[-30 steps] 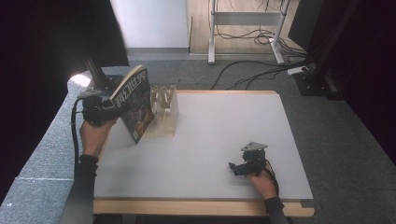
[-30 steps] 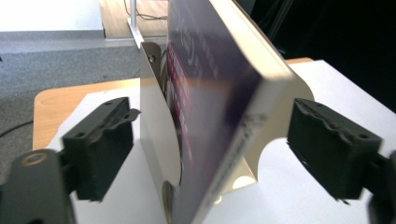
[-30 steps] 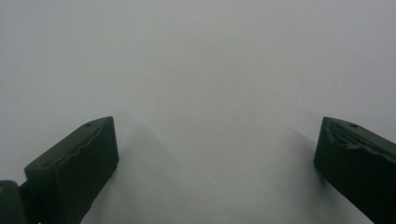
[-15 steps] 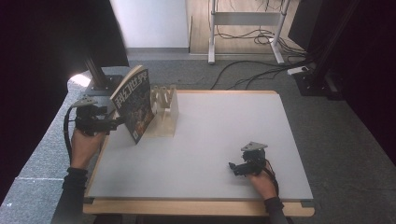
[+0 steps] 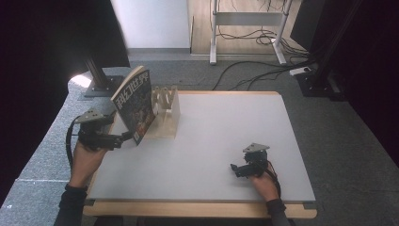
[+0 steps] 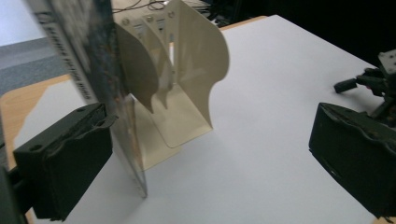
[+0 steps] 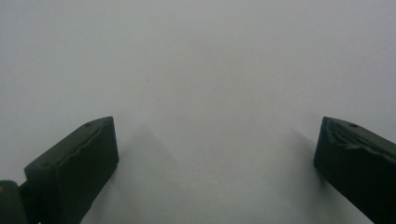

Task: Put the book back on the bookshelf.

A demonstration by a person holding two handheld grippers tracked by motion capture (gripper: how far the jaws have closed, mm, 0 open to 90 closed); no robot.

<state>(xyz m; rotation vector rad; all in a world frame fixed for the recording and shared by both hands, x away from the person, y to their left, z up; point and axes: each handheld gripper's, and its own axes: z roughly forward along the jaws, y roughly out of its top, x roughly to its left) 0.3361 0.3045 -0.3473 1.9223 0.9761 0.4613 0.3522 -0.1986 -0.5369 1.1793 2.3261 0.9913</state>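
A book (image 5: 136, 106) with a dark printed cover stands on its lower edge at the table's left side, leaning against a cream metal book rack (image 5: 167, 113). My left gripper (image 5: 123, 137) is just left of the book's lower corner, and its jaws have just been opening. In the left gripper view the book (image 6: 93, 70) rises just past the left jaw, the rack (image 6: 187, 79) stands behind it, and nothing is pressed between the wide jaws of the left gripper (image 6: 210, 140). My right gripper (image 5: 235, 168) rests open on the table near the front right, with bare table between its jaws (image 7: 217, 140).
The grey-white table (image 5: 221, 122) has a wooden rim. Grey carpet surrounds it. A dark stand base (image 5: 101, 82) sits on the floor beyond the left corner, and cables and a desk frame (image 5: 249, 28) lie behind. The right gripper (image 6: 369, 81) is seen far off.
The left gripper has let go of the book, opened its jaws and drawn back toward the near left. The book stays leaning on the rack. The right gripper has not moved.
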